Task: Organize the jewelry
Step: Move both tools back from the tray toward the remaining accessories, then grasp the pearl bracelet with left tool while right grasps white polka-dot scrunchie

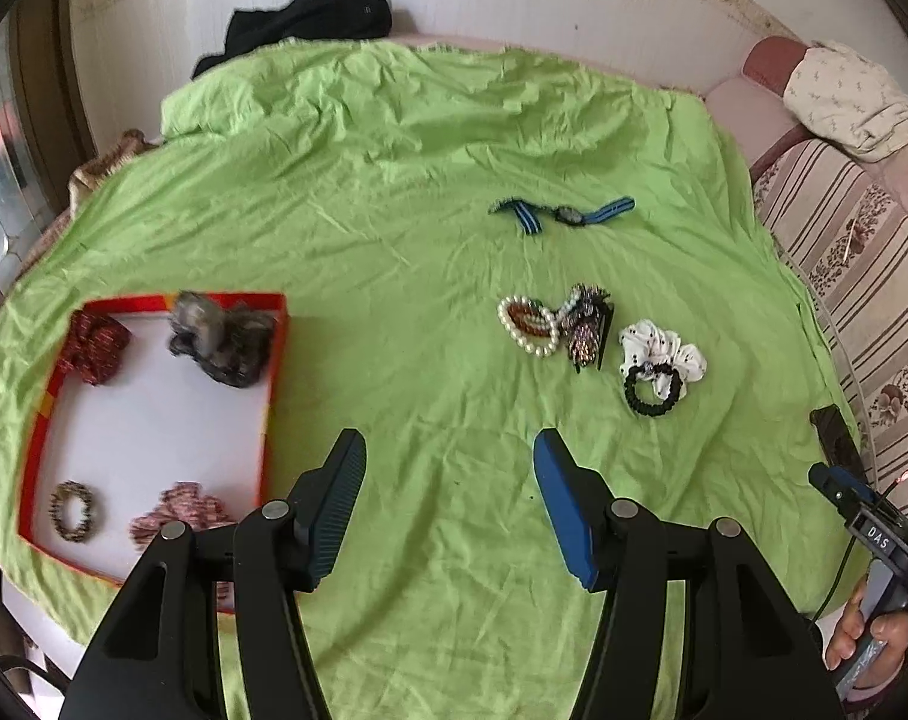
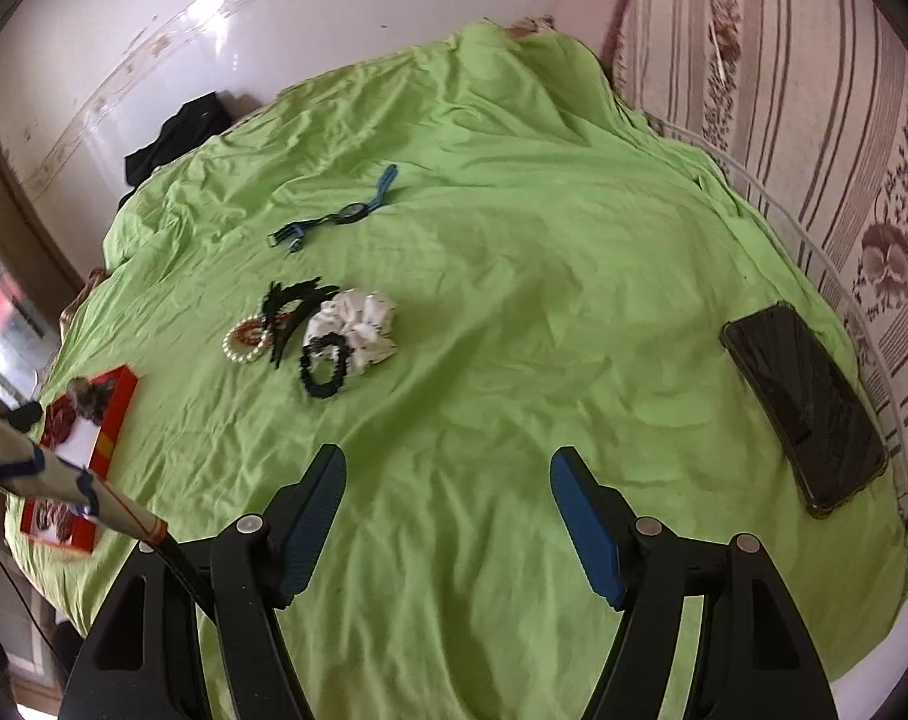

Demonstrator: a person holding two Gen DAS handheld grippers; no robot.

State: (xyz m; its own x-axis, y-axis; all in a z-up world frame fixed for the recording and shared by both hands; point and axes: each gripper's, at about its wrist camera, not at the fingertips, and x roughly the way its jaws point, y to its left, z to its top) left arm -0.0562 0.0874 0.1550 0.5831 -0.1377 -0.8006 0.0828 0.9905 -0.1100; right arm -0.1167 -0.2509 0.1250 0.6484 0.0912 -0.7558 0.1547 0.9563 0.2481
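Note:
A red-rimmed tray [image 1: 271,396] with a white floor lies on the green cloth at the left; it also shows in the right wrist view [image 2: 118,414]. It holds a red scrunchie [image 1: 97,345], a grey scrunchie [image 1: 220,339], a beaded bracelet [image 1: 71,509] and a pink patterned scrunchie [image 1: 181,513]. On the cloth lie a pearl bracelet [image 1: 529,327], a beaded hair clip [image 1: 586,324], a white scrunchie [image 1: 664,351], a black hair tie [image 1: 655,390] and a blue-strapped watch [image 1: 565,215]. My left gripper [image 1: 448,450] is open and empty above the cloth. My right gripper [image 2: 448,459] is open and empty.
A black phone [image 2: 805,408] lies on the cloth at the right. A striped flowered sofa [image 2: 814,90] borders the right side. A black garment [image 1: 310,21] lies at the far edge by the white wall.

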